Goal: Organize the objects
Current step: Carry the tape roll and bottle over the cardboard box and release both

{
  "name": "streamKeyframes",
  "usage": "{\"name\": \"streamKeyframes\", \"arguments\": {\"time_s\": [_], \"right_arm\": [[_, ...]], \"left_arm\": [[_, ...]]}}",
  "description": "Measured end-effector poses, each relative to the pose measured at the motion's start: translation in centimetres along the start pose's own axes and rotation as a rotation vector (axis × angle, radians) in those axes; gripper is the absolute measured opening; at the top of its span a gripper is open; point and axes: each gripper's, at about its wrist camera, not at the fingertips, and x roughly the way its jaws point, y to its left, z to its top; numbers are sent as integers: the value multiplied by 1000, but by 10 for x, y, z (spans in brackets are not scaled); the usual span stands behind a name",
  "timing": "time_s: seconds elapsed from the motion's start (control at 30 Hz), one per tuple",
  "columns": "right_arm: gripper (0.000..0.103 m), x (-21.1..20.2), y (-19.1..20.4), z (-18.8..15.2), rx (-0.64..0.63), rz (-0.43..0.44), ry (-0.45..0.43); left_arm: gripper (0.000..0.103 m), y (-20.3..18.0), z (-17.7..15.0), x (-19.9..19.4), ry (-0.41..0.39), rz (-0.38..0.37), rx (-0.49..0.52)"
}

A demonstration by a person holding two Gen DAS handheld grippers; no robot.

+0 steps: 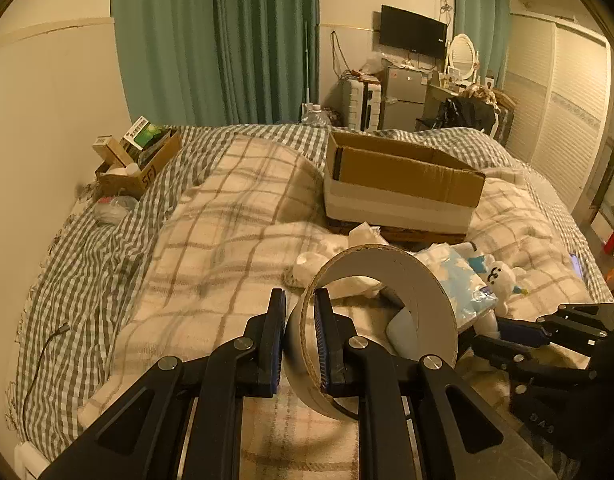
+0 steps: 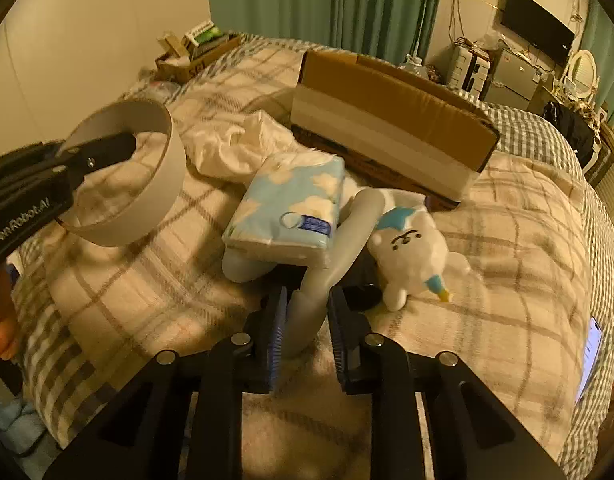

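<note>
The left gripper (image 1: 300, 312) points level over the plaid-blanketed bed (image 1: 211, 240), jaws clamped on the wall of a wide white cardboard tape roll (image 1: 411, 280), held raised. At 3 o'clock, the right gripper (image 2: 306, 308) angles down, jaws narrowly parted around a grey curved plastic handle (image 2: 339, 248), contact unclear. An open brown cardboard box (image 2: 387, 120) sits at 12 o'clock.

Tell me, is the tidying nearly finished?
Not nearly. The big cardboard box shows nothing inside. The left claw holds the tape roll up; the right claw straddles a grey curved thing. Tissue pack, plush toy and white cloth wait.
</note>
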Motion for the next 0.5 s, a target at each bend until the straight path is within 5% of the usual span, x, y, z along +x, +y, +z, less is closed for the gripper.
{"name": "streamKeyframes", "arguments": {"time_s": [0.23,0.5], "right_arm": [[15,-41,-11,12,-18,-29,-87],[14,-86,-44,66,-60,-116,-240]], "left_arm": [[14,-13,25,-5,-30,-45,29],[14,-34,94,9,-39,-111,51]]}}
